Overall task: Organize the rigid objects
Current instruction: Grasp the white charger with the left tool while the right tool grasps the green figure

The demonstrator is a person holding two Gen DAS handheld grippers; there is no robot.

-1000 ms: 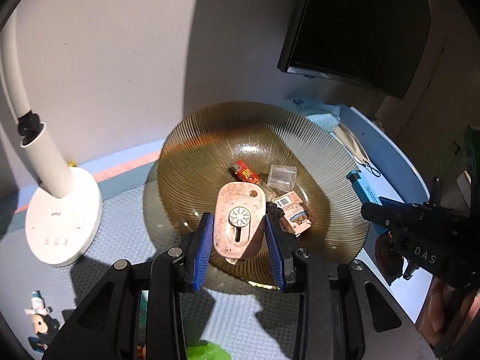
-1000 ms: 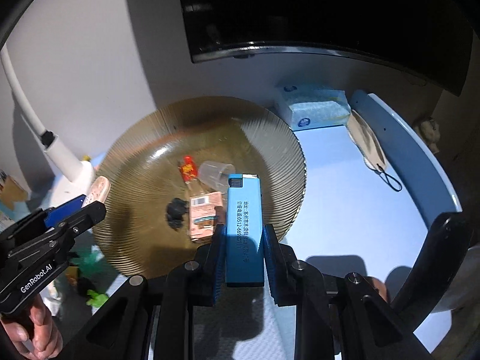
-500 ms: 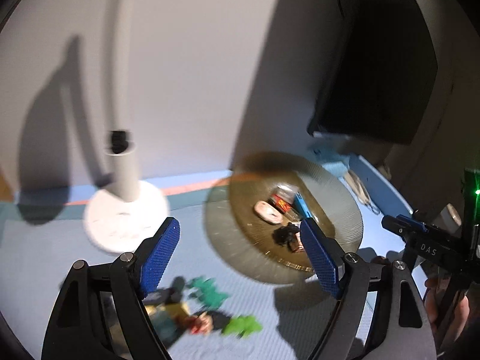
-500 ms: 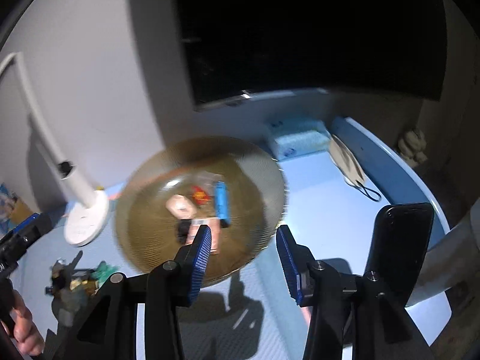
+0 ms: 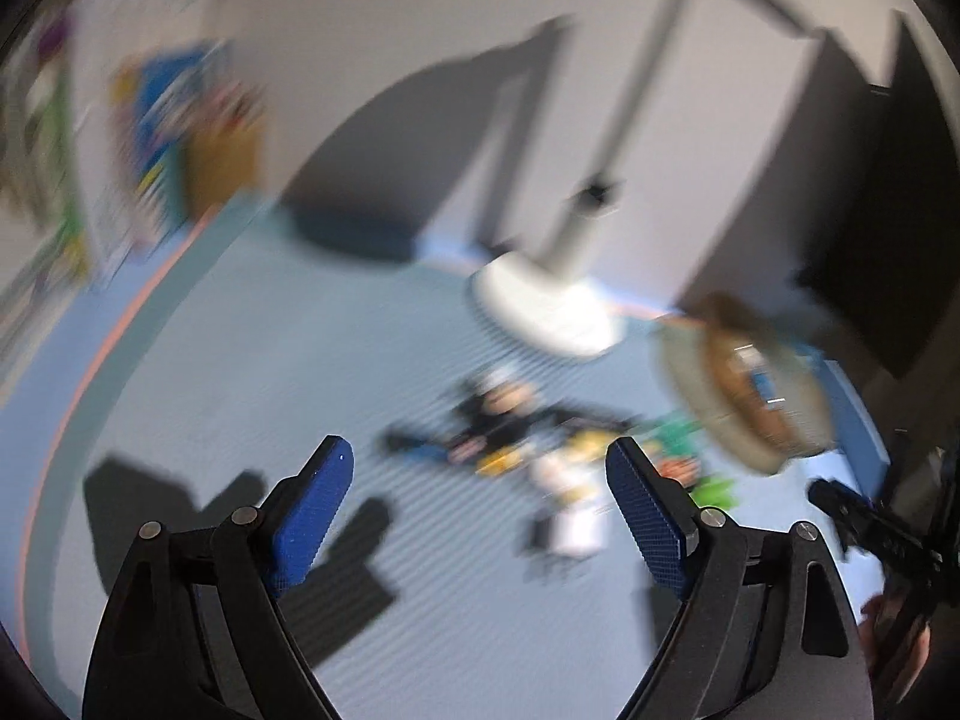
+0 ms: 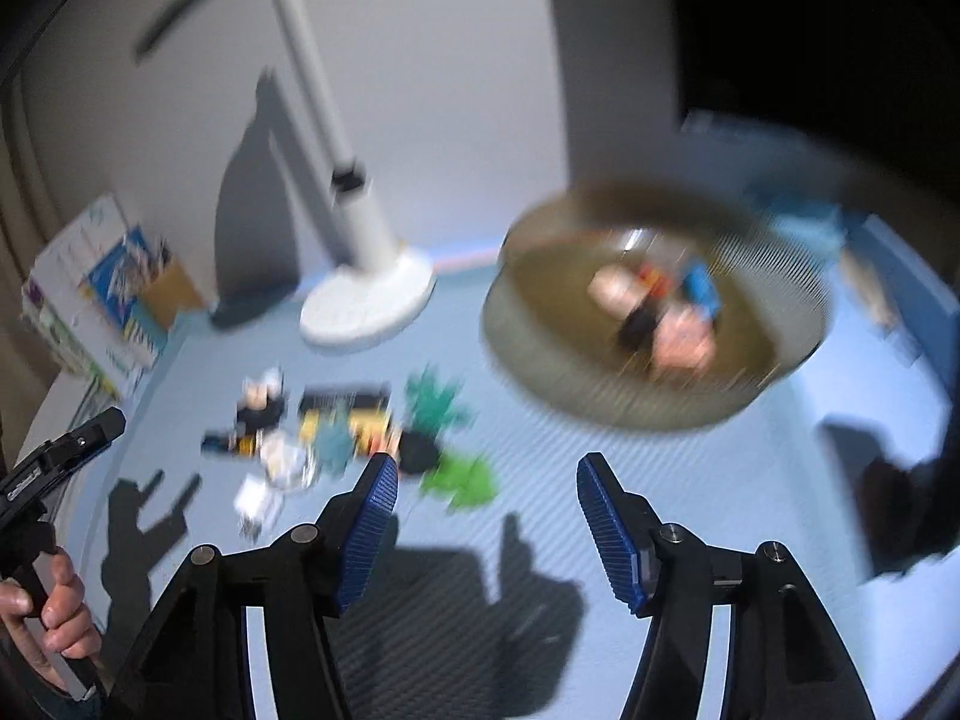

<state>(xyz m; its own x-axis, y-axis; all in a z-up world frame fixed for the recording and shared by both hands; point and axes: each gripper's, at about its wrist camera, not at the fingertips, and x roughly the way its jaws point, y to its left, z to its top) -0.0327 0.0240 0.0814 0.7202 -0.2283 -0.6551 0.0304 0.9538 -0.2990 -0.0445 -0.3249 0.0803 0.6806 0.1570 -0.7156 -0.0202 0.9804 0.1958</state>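
Right wrist alone shows bowl (image 6: 600, 384) contents; both tools (image 5: 477, 504) (image 6: 487, 495) opening, empty.

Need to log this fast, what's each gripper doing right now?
Left gripper: jaws opening, nothing between them.
Right gripper: jaws opening, nothing between them.

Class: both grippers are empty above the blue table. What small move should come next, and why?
Probably bring the left gripper, jaws opening and empty, down toward the blurred pile of small loose toys ahead. They lie on the table, outside the ribbed amber glass plate, which already holds several items.
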